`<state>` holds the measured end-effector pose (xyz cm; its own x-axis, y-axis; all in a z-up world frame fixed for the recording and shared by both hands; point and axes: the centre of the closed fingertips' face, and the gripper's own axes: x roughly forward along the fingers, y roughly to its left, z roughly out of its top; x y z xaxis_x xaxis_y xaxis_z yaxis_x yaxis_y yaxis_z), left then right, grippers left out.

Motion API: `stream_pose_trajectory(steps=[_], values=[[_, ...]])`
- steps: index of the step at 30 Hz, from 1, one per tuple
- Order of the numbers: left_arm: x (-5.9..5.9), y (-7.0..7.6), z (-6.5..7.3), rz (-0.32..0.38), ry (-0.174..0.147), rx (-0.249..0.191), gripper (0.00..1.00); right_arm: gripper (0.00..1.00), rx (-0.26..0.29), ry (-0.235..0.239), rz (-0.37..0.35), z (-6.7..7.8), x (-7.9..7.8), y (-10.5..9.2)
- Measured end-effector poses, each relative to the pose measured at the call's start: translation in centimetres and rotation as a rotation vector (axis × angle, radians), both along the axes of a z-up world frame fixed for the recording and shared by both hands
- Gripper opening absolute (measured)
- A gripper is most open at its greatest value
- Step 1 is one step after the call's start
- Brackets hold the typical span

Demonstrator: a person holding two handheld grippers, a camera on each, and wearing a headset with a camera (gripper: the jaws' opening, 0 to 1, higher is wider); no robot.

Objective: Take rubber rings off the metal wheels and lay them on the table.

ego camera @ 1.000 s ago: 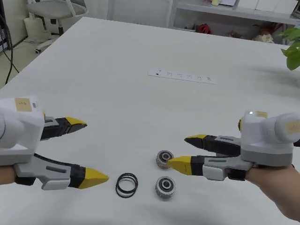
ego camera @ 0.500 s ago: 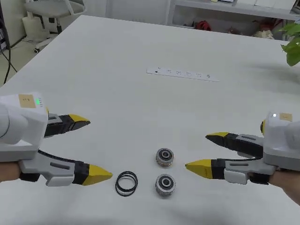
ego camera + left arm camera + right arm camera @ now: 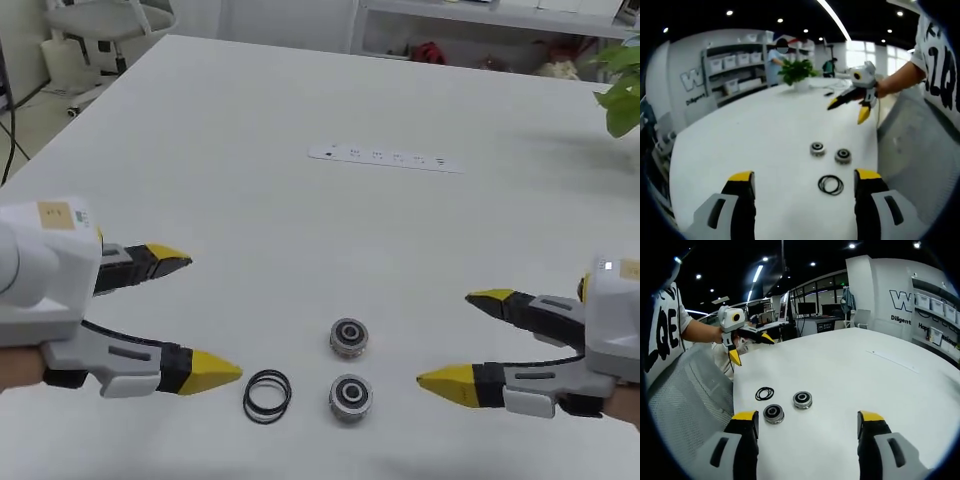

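Two small metal wheels lie on the white table, one slightly farther, one nearer; they also appear as wheels and wheels. Black rubber rings lie flat in a small pile left of the near wheel, seen also as rings and rings. My left gripper stands open to the left of the rings, holding nothing. My right gripper is open to the right of the wheels, empty.
A white power strip lies mid-table farther back. A potted plant stands at the far right edge. An office chair and shelves sit beyond the table. The table's front edge is close to both hands.
My right gripper has drawn back to the right and slightly down, away from the wheels. The left gripper, wheels and rings have stayed put.
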<state>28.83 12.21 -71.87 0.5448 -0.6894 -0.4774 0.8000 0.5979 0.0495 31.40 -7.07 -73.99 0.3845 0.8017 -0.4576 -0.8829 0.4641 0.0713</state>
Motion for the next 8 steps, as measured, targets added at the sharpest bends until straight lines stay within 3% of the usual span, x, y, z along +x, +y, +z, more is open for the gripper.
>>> stream_pose_trajectory(steps=[8], values=[[-0.10, -0.15, -0.06, 0.001, 0.000, -0.007, 0.83, 0.81, 0.002, -0.005, -0.007, 0.00, -0.04, -0.52]])
